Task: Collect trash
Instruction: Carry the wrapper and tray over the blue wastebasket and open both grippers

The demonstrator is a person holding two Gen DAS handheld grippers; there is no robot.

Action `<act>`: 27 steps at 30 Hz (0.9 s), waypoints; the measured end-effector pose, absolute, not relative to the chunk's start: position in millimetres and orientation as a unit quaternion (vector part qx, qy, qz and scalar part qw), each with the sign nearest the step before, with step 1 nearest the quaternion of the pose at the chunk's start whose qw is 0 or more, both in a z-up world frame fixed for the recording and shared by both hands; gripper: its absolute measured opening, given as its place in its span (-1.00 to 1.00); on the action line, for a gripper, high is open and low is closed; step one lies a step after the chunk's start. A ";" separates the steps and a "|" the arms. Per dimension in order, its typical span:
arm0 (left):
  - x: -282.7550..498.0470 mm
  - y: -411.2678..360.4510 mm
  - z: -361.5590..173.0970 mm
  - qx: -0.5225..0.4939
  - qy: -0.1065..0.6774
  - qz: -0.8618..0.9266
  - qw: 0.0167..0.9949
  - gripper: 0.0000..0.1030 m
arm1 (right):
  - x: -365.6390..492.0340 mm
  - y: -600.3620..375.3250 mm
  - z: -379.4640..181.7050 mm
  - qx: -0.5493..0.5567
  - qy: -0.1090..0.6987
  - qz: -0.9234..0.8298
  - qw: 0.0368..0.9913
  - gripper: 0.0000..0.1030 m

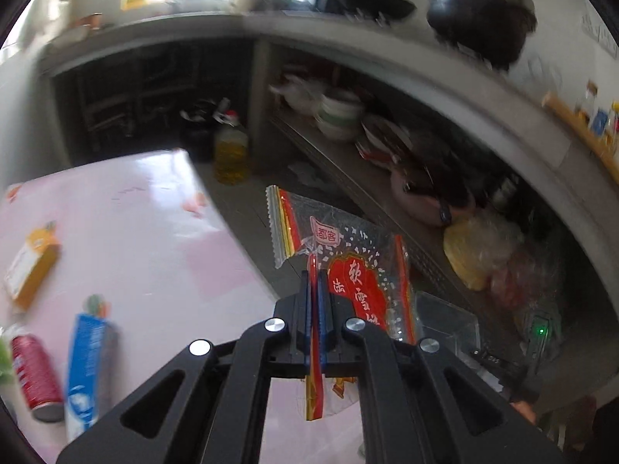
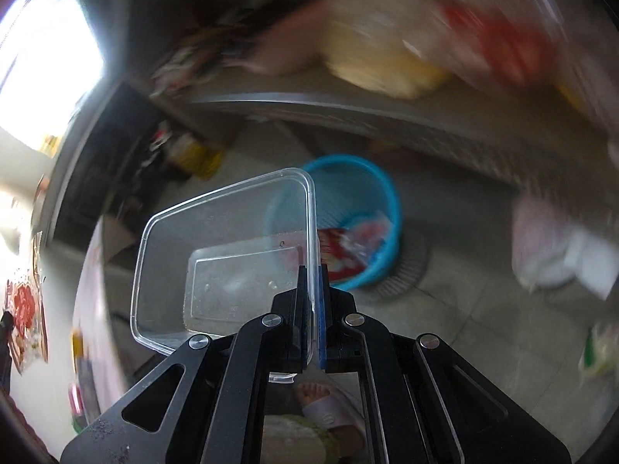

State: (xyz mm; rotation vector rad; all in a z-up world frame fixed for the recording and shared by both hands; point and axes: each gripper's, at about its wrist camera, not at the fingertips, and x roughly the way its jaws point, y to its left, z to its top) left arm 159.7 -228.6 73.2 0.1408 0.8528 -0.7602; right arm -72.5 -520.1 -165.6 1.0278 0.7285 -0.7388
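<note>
The wrapper (image 1: 348, 270) sticks out ahead of the left fingers (image 1: 305, 301), past the desk (image 1: 135, 212) edge. Left of them, on the desk, lie a box (image 1: 31, 266), tube (image 1: 87, 367) and can (image 1: 36, 375). Beyond the right fingers (image 2: 323, 290), a basket (image 2: 387, 201) stands on the floor.

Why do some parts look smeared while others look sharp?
Left wrist view: the wrapper in the left gripper is crisp, the shelves streak. Right wrist view: the clear box in the right gripper is sharp, the blue basket blurs.

Both grippers clamped
Left gripper (image 1: 314, 270) and right gripper (image 2: 312, 276) point toward 12 o'clock, jaws pressed nearly together, each pinching something thin.
</note>
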 end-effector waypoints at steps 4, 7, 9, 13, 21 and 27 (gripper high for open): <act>166.3 -298.2 37.3 0.107 0.434 -0.371 0.814 -0.96 | -66.5 -548.5 -212.7 0.521 0.329 -0.362 0.700 -0.95; 175.1 -336.1 14.5 0.124 0.456 -0.370 0.800 -0.96 | -46.4 -570.0 -242.8 0.547 0.322 -0.382 0.672 -0.88; 181.7 -354.7 -1.4 0.130 0.471 -0.368 0.791 -0.96 | -28.3 -581.2 -261.0 0.546 0.322 -0.390 0.668 -0.71; 191.3 -381.1 -28.1 0.150 0.488 -0.357 0.782 -0.96 | -5.1 -581.8 -280.1 0.496 0.358 -0.421 0.669 -0.04; 205.7 -418.8 -58.1 0.168 0.512 -0.351 0.766 -0.95 | -40.4 -546.9 -259.7 0.439 0.369 -0.404 0.713 0.05; 211.2 -480.8 -109.2 0.175 0.587 -0.368 0.699 0.18 | -65.8 -532.2 -247.6 0.431 0.381 -0.399 0.714 0.09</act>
